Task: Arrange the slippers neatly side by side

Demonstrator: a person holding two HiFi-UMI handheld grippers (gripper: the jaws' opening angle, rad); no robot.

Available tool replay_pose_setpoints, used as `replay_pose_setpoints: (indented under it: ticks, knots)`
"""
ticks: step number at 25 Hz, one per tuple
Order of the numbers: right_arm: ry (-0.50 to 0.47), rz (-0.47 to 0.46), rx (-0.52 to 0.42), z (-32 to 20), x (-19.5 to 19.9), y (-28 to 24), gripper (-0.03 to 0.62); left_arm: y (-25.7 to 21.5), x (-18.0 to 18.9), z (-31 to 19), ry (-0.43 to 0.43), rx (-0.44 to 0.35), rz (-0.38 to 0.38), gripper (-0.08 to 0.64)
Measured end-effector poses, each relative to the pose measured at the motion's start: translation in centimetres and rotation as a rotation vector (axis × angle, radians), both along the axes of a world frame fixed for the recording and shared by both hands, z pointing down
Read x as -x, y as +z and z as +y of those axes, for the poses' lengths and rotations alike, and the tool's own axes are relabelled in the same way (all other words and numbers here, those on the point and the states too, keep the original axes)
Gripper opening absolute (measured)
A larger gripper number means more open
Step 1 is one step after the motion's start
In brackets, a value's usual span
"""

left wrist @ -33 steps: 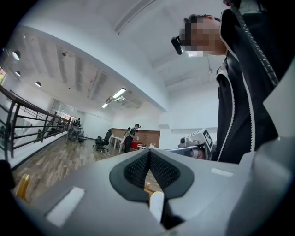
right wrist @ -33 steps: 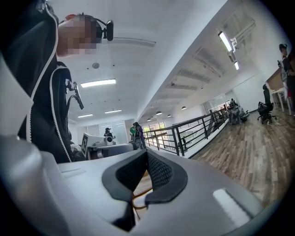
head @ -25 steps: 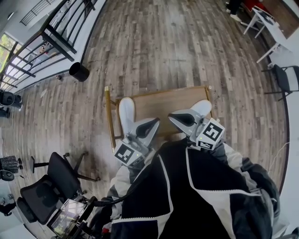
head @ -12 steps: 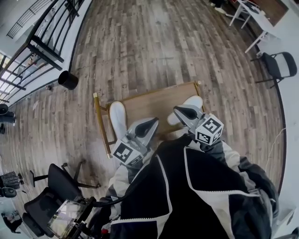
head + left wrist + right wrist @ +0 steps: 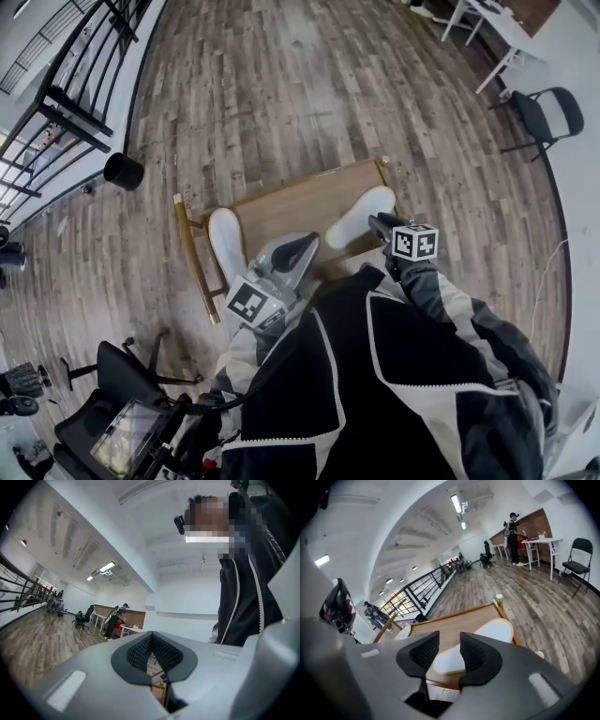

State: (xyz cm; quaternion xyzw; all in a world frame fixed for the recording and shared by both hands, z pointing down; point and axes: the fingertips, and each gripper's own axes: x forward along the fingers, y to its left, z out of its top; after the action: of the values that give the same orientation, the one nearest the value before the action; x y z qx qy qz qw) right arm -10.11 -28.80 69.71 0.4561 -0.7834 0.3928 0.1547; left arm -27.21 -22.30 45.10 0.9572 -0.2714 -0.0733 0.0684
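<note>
Two white flat slippers on the low brown wooden table [image 5: 292,202]: 9 o'clock slipper [image 5: 225,246], 3 o'clock slipper [image 5: 361,214], well apart. Right gripper [image 5: 450,651] jaws just opened partway, gripping nothing; 3 o'clock heel probably just ahead. Left gripper [image 5: 151,649] closed, empty. Likely light and floppy: pinch the heel edge.

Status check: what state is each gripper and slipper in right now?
Left slipper: lying flat on the table, by its left edge.
Right slipper: lying flat, angled, well apart from the left slipper.
Left gripper: shut, empty.
Right gripper: open, jaws have just been opening; right slipper seen past the gap, not gripped.
</note>
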Motion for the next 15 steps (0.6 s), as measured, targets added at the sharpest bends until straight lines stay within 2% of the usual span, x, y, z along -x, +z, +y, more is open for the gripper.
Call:
replay_pose_setpoints:
  ticks: [4,7,13,15]
  knots:
    - [0.086,0.024,0.149,-0.1,-1.6,4.3,0.22,0.0,0.1,0.2,-0.012,0.002,-0.006,0.02]
    - [0.127,0.036,0.234,-0.4,-1.7,6.5,0.239,0.1,0.4,0.5,-0.021,0.01,-0.01,0.02]
    - [0.175,0.044,0.378,-2.0,-1.2,10.9,0.239,0.1,1.3,0.7,-0.031,0.007,-0.01,0.02]
    - [0.165,0.053,0.401,-2.3,-0.5,11.5,0.201,-0.1,1.8,0.8,-0.041,-0.001,-0.007,0.02]
